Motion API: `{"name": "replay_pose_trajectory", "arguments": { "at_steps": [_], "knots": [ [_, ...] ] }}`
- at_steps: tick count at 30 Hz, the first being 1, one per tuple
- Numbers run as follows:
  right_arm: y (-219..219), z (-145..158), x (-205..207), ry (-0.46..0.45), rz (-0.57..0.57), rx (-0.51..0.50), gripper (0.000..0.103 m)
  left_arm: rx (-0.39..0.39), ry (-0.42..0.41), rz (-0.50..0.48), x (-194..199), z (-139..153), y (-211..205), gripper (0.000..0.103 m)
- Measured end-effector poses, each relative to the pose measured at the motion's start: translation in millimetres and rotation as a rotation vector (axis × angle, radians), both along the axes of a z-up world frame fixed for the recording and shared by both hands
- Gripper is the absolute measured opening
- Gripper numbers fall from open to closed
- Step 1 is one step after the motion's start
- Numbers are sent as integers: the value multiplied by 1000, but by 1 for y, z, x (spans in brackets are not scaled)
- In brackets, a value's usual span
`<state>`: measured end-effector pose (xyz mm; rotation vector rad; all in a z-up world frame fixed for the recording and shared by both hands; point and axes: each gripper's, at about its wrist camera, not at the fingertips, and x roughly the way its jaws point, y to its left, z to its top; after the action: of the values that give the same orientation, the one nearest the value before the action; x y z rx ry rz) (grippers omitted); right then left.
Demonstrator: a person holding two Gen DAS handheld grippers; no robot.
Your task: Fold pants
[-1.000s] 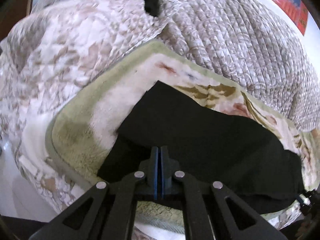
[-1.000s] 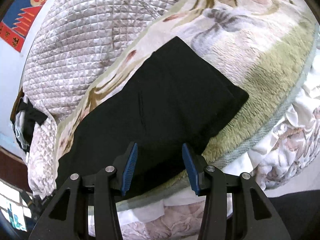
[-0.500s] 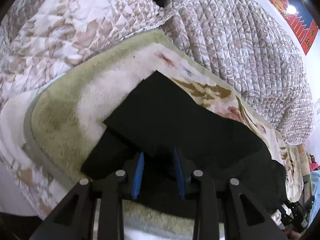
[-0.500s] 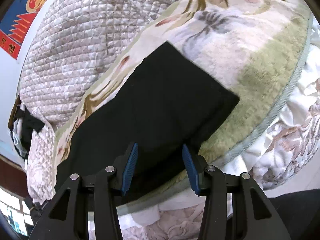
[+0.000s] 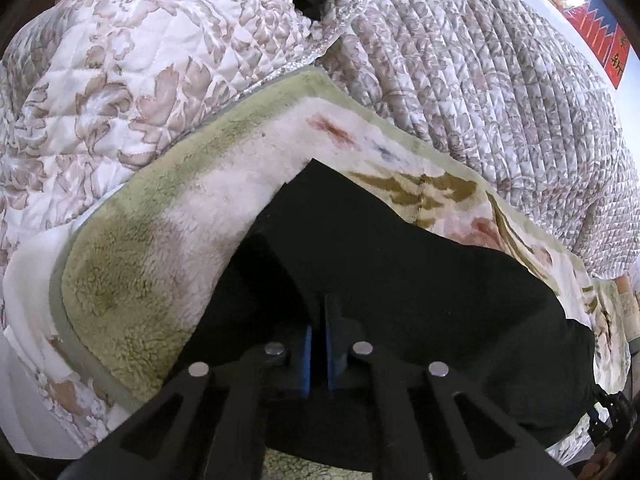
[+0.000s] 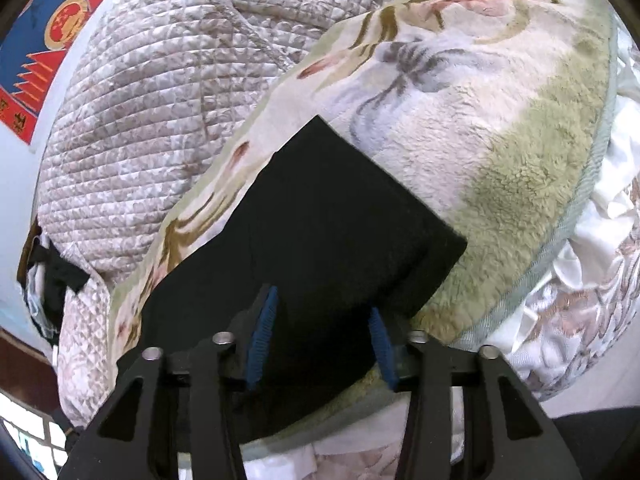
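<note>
black pants [image 5: 400,280] on fleece blanket [image 5: 132,264], near its edge; your left gripper [image 5: 319,344] pinches the fabric; your right gripper [image 6: 320,340], jaws just narrowing, straddles the pants, grip unclear.

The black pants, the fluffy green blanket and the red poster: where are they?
black pants [image 6: 332,216]: right wrist view, middle of the folded part.
fluffy green blanket [image 5: 120,280]: left wrist view, its green border.
red poster [image 6: 36,76]: right wrist view, its red zigzag part.

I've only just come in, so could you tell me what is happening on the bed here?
A person with a tool in each hand is folding black pants laid on a fleece blanket over the quilts. The left tool is shut on the pants' near edge. The right tool straddles that edge at the folded end; its jaws have just been closing but are still apart.
</note>
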<state>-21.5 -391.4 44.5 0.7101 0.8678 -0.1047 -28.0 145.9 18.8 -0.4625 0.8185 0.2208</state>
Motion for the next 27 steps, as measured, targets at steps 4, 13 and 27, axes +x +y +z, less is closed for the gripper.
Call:
{"name": "replay_pose_trajectory", "arguments": {
  "at_steps": [4,13,27],
  "knots": [
    [-8,7,6,-18,-30,5,10,-7,-15,6,-2,10,1,4],
    [-13,25,-8,-28,-33,-35,9,17,-21,2,-37,21,-4,4],
    [-15,44,-34,18,-150,-220,24,78,17,85,-61,24,7,9]
  ]
}}
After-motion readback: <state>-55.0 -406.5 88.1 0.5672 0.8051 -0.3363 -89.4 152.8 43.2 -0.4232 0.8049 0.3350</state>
